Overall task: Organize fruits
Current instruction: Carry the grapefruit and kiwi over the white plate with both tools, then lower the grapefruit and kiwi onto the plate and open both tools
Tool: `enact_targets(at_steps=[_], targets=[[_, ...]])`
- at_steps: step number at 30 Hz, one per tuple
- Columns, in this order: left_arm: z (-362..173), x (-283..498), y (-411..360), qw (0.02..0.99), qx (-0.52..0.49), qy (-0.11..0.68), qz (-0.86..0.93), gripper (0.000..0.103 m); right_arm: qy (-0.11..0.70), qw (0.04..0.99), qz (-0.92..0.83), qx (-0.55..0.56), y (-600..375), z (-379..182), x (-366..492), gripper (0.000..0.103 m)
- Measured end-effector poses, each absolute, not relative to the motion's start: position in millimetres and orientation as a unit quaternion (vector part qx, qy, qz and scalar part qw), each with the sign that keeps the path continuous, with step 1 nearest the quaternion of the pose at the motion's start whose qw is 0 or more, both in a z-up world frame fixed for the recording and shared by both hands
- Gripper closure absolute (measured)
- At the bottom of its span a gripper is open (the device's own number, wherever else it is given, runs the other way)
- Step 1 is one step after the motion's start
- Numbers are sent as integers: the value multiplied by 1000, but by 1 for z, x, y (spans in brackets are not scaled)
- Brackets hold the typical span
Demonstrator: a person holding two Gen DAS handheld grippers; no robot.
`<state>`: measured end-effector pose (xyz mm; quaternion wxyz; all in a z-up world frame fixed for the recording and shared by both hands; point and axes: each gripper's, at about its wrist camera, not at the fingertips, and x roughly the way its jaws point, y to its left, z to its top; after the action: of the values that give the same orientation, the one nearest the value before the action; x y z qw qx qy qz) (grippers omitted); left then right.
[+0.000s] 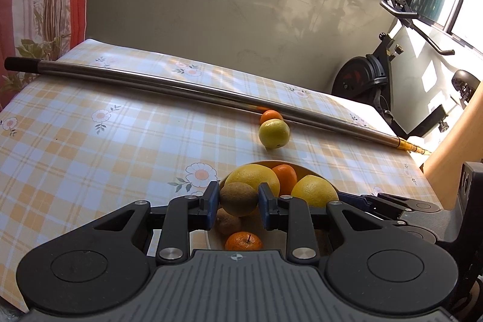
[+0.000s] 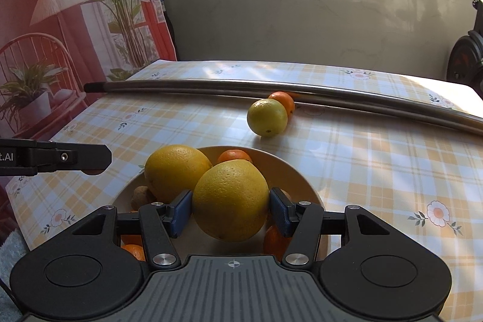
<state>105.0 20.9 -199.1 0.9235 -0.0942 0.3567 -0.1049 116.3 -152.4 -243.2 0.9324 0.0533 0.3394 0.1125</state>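
A cream bowl [image 2: 299, 174] on the checked tablecloth holds yellow citrus, tangerines and kiwis. My left gripper [image 1: 238, 196] is shut on a brown kiwi [image 1: 238, 199], held just above the bowl [image 1: 314, 172]. My right gripper [image 2: 231, 205] is shut on a large yellow orange [image 2: 231, 199] over the bowl. Another large yellow orange [image 2: 176, 171] and a tangerine [image 2: 234, 156] lie in the bowl behind it. A yellow-green lemon [image 2: 267, 117] and a tangerine [image 2: 283, 101] lie on the table beyond the bowl; the lemon also shows in the left wrist view [image 1: 274, 133].
A long metal pole [image 1: 181, 86] lies across the table behind the loose fruit. An exercise bike [image 1: 374, 74] stands past the table's right edge. A grey wall runs behind the table. The left gripper's side [image 2: 60, 160] shows at the left of the right wrist view.
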Motion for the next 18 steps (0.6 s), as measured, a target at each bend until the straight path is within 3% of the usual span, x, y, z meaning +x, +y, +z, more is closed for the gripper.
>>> enact_targets(at_steps=[18], targets=[[-210, 103, 10, 914, -75, 382, -113, 74, 295, 946, 84, 106, -181, -227, 97, 51]])
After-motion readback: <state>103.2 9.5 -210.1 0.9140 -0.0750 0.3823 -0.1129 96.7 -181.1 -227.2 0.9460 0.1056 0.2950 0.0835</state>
